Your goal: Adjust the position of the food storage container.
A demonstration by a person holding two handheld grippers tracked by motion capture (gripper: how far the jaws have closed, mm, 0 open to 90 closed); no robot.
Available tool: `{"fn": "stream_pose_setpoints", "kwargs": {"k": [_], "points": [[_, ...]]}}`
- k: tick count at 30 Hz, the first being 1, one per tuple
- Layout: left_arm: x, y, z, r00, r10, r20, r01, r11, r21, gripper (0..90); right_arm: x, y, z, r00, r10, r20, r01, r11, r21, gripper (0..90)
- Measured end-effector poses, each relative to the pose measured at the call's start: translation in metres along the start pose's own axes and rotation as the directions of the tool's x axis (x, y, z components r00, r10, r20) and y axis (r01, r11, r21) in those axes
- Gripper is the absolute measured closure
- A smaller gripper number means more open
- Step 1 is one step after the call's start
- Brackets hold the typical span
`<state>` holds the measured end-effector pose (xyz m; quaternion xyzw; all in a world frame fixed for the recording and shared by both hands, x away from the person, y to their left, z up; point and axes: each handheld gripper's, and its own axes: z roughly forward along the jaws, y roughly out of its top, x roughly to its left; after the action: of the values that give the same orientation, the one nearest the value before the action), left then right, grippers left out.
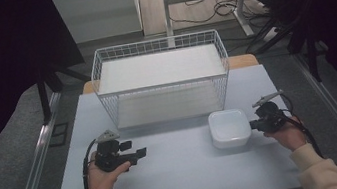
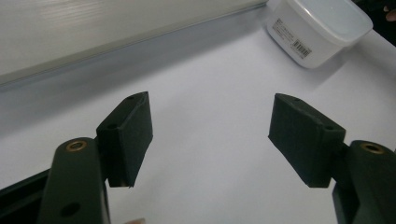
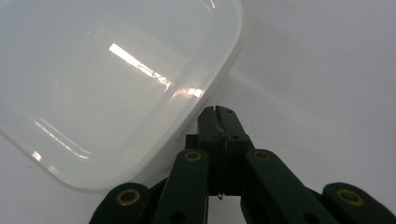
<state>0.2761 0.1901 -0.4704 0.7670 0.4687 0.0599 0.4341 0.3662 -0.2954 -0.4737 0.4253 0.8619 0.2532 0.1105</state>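
A white lidded plastic container sits on the pale table, right of centre and just in front of a wire basket. My right gripper is at the container's right edge, jaws pressed together with nothing between them; in the right gripper view its tips sit against the lid's rim. My left gripper rests low at the left, pointing right, jaws wide apart over bare table. In the left gripper view the pads stand apart and the container lies far off at the upper right.
The white wire basket holds a flat white sheet and spans the back of the table. Grey floor and metal rails flank the table. A desk frame and cables stand beyond the basket.
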Motion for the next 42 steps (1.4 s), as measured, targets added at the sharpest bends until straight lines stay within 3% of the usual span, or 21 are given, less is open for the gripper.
{"fn": "stream_pose_setpoints", "kwargs": {"k": [10, 25, 28, 34, 38, 42], "points": [[-0.001, 0.0, 0.001, 1.0, 0.006, 0.007, -0.006, 1.0, 0.003, 29.3, 0.034, 0.004, 0.004, 0.9973, -0.057, -0.046, 0.056, 0.998, -0.011, 89.9], [-0.001, -0.001, 0.003, 1.0, 0.005, 0.009, -0.005, 0.9999, 0.013, 29.1, 0.085, 0.016, 0.016, 0.9767, -0.165, -0.137, 0.163, 0.986, -0.024, 89.8], [0.0, -0.001, 0.003, 1.0, 0.0, 0.008, -0.001, 1.0, 0.009, 29.1, 0.082, 0.016, 0.01, 0.9776, -0.169, -0.125, 0.167, 0.986, -0.03, 89.8], [0.0, -0.001, 0.002, 1.0, 0.001, 0.007, -0.001, 1.0, 0.006, 29.1, 0.06, 0.031, -0.002, 0.9904, -0.129, -0.05, 0.125, 0.989, -0.072, 89.8], [0.0, -0.001, 0.004, 1.0, 0.004, 0.004, -0.004, 0.9999, 0.012, 29.0, 0.046, 0.044, 0.003, 0.9929, -0.117, -0.022, 0.114, 0.989, -0.097, 89.8], [0.0, -0.001, 0.005, 1.0, 0.006, 0.003, -0.006, 0.9999, 0.015, 29.0, 0.042, 0.054, 0.012, 0.992, -0.124, -0.025, 0.12, 0.986, -0.114, 89.8]]}}
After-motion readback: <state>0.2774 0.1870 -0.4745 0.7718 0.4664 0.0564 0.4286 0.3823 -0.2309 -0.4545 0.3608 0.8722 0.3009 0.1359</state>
